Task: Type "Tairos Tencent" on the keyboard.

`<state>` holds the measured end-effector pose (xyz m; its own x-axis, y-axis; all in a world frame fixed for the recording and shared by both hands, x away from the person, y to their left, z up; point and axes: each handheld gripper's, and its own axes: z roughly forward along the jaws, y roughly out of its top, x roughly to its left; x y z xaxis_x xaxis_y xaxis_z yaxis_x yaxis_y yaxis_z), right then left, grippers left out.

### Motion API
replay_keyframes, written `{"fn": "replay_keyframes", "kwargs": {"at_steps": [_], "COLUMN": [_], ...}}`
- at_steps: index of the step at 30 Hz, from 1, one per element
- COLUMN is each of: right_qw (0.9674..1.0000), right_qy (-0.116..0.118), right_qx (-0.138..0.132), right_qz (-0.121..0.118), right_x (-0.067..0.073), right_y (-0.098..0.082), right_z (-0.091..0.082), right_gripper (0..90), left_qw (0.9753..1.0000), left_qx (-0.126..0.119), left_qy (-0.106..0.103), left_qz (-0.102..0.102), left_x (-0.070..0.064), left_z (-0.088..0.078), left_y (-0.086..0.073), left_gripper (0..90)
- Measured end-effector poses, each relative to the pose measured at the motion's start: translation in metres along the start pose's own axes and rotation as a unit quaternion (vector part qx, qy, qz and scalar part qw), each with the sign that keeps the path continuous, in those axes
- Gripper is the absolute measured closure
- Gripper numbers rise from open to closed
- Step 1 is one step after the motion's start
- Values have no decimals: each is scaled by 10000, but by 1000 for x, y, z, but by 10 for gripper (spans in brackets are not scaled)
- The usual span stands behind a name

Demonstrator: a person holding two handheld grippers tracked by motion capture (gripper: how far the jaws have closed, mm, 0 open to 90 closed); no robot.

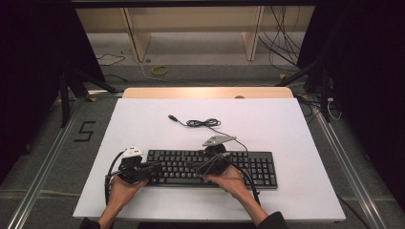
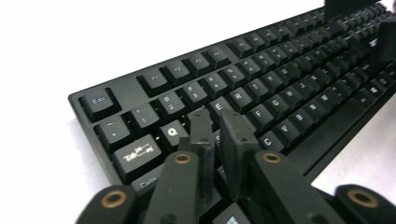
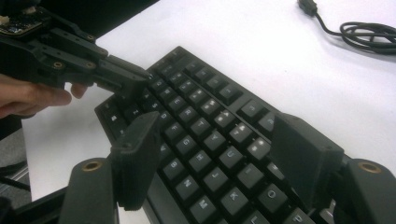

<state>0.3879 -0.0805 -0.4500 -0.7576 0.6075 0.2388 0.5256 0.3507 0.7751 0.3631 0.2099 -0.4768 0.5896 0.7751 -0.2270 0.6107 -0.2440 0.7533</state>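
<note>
A white-topped table (image 1: 286, 133) carries a black keyboard (image 1: 248, 167) lying lengthwise near the person's edge, its cable (image 1: 203, 123) running back to a loose coil with the plug end resting on bare tabletop behind it. Two hand-held grippers work over the keys. At the keyboard's left end, the left gripper (image 1: 155, 165) is held low in the person's left hand (image 1: 122, 188); in the left gripper view its fingers (image 2: 233, 140) are clenched nearly together with nothing between them, their tips poised over the letter rows just right of the Q key (image 2: 172, 132), with the Esc key (image 2: 99, 101) at the far corner. Whether the tips touch a keycap cannot be told. Over the middle of the keyboard, the right gripper (image 1: 200, 168), gripped by the person's right hand (image 1: 234, 183) and topped by a grey three-cornered plate (image 1: 218, 140), stands released: in the right gripper view its fingers (image 3: 137, 154) are spread wide above the letter keys, grasping nothing, while the left gripper shows beyond at the keyboard's far end.
</note>
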Motion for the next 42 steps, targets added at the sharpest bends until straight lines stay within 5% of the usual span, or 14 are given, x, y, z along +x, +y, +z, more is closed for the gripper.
{"fn": "replay_keyframes", "kwargs": {"at_steps": [24,32,42], "right_qw": [9999,9999,10000], "right_qy": [-94,-95,-68], "right_qx": [-5,-29,-51], "right_qz": [61,54,52], "right_x": [-7,-7,-7], "right_y": [-5,-5,-4], "right_z": [-8,-9,-9], "right_gripper": [338,339,386], "left_qw": [9991,9995,9999], "left_qx": [412,278,-68], "left_qy": [54,51,-46], "left_qz": [-84,-110,-123], "left_x": [2,2,0], "left_z": [7,5,-2], "left_y": [-2,-2,0], "left_gripper": [893,889,739]}}
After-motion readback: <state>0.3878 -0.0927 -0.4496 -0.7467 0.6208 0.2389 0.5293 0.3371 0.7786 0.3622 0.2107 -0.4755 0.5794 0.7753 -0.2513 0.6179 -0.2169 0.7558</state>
